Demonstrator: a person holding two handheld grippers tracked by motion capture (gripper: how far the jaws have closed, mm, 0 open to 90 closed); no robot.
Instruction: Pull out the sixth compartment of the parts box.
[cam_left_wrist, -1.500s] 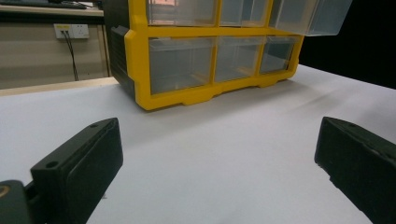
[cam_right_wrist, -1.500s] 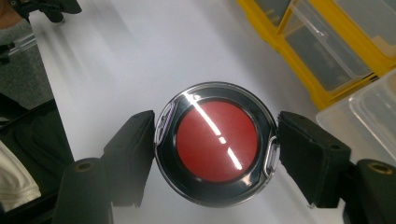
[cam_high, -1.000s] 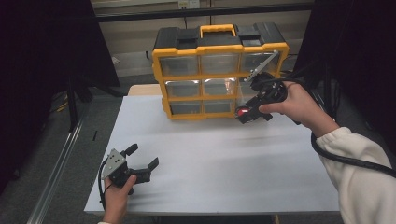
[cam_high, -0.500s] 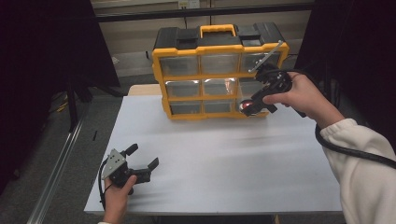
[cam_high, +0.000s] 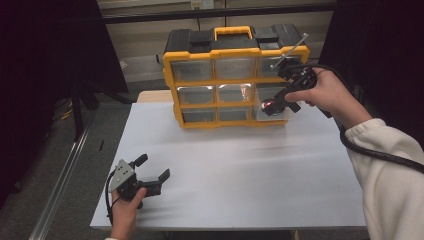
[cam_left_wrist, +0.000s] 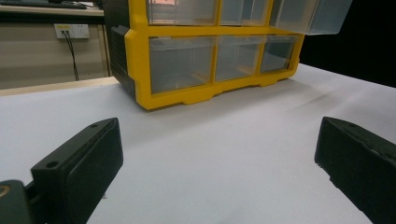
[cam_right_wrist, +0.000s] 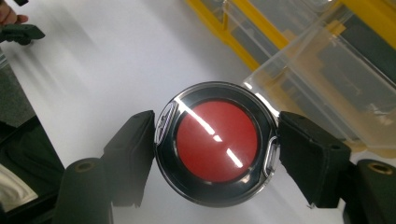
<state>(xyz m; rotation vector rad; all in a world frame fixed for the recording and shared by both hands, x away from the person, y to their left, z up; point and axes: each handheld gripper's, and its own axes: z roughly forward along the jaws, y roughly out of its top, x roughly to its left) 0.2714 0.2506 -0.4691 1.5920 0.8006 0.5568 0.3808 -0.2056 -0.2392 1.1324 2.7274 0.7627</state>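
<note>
A yellow and black drawer cabinet (cam_high: 227, 75) with clear drawers stands at the back of the white table (cam_high: 240, 170). My right gripper (cam_high: 270, 106) is raised in front of its right column, shut on a round black case with a red centre (cam_right_wrist: 217, 142). One clear drawer (cam_right_wrist: 327, 84) on the right is pulled out just beyond the case, and it also juts out at the top right of the left gripper view, clear drawer (cam_left_wrist: 310, 14). My left gripper (cam_high: 150, 170) rests low near the table's front left corner, open, its jaws wide apart over bare table.
The cabinet (cam_left_wrist: 205, 51) has a yellow carry handle (cam_high: 232, 32) on top. A black cable (cam_high: 380, 152) trails from my right gripper past the white sleeve (cam_high: 395, 180). Dark floor and a metal rail (cam_high: 65, 170) lie left of the table.
My right gripper with the round case has risen and shifted right, from beside the lower drawers to the cabinet's right column. The left gripper has stayed still.
</note>
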